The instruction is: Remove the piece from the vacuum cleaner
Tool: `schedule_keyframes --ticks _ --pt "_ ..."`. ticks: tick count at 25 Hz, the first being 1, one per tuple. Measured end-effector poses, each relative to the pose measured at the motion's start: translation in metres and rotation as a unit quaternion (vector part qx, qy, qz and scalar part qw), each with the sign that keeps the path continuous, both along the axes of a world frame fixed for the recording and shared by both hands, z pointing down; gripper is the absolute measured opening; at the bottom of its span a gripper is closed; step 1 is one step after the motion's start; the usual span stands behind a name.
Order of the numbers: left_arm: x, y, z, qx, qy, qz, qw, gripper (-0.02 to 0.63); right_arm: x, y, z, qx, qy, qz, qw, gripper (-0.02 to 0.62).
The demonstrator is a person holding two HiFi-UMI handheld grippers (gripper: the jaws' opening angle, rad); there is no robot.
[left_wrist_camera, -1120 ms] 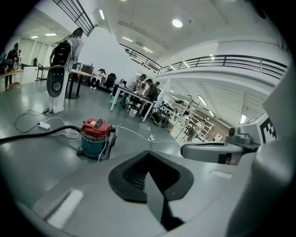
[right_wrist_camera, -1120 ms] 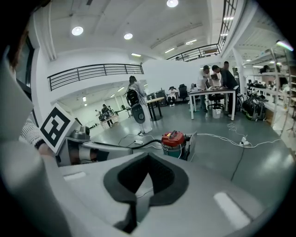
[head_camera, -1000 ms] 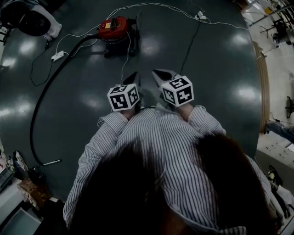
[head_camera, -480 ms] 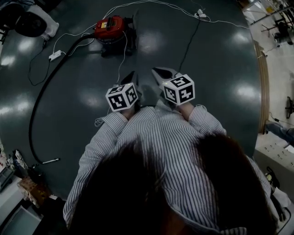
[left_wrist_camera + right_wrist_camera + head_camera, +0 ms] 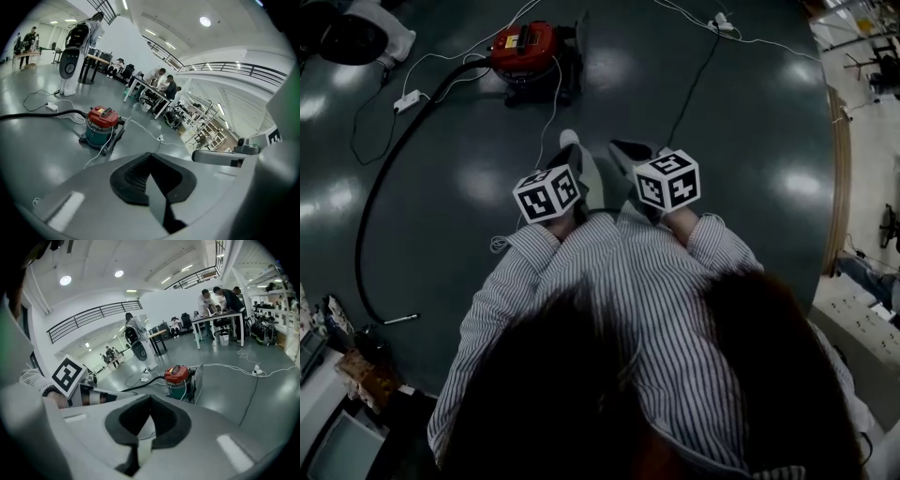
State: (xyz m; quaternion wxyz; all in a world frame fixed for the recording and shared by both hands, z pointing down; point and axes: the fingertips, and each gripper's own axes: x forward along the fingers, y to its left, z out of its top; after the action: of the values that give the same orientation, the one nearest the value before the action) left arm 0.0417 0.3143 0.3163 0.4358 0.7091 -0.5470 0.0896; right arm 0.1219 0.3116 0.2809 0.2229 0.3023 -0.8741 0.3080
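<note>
The vacuum cleaner [image 5: 525, 49] is a small canister with a red lid and a teal body, standing on the dark floor some way ahead. Its black hose [image 5: 366, 216] curves left and back to a thin metal end piece [image 5: 400, 320] lying on the floor. My left gripper [image 5: 569, 142] and right gripper [image 5: 625, 148] are held side by side in front of the person's striped sleeves. Both are shut and hold nothing. The canister [image 5: 102, 125] also shows beyond the jaws in the left gripper view, and the canister [image 5: 179, 379] in the right gripper view.
White cables and a power strip [image 5: 406, 99] lie left of the canister, and a black cable [image 5: 689, 89] runs to another strip [image 5: 719, 21]. A flat panel [image 5: 578, 47] leans by the canister. People sit at tables [image 5: 220, 317] far off. Clutter [image 5: 337, 347] lies at the lower left.
The canister has slid slightly up and left in the head view. Both grippers stay shut and close together, and the left one's nose has tipped up a little.
</note>
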Motion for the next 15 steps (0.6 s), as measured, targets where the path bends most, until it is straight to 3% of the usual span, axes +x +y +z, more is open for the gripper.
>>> schedule_keyframes --ticks 10,15 --pt "-0.068 -0.168 0.000 -0.011 0.021 0.020 0.9995 0.003 -0.062 -0.168 0.004 -0.020 -0.015 0.027 0.999 0.003" --pt "-0.083 -0.218 0.023 -0.048 0.026 0.040 0.9977 0.003 -0.085 -0.227 0.022 -0.055 -0.011 0.042 0.998 0.021"
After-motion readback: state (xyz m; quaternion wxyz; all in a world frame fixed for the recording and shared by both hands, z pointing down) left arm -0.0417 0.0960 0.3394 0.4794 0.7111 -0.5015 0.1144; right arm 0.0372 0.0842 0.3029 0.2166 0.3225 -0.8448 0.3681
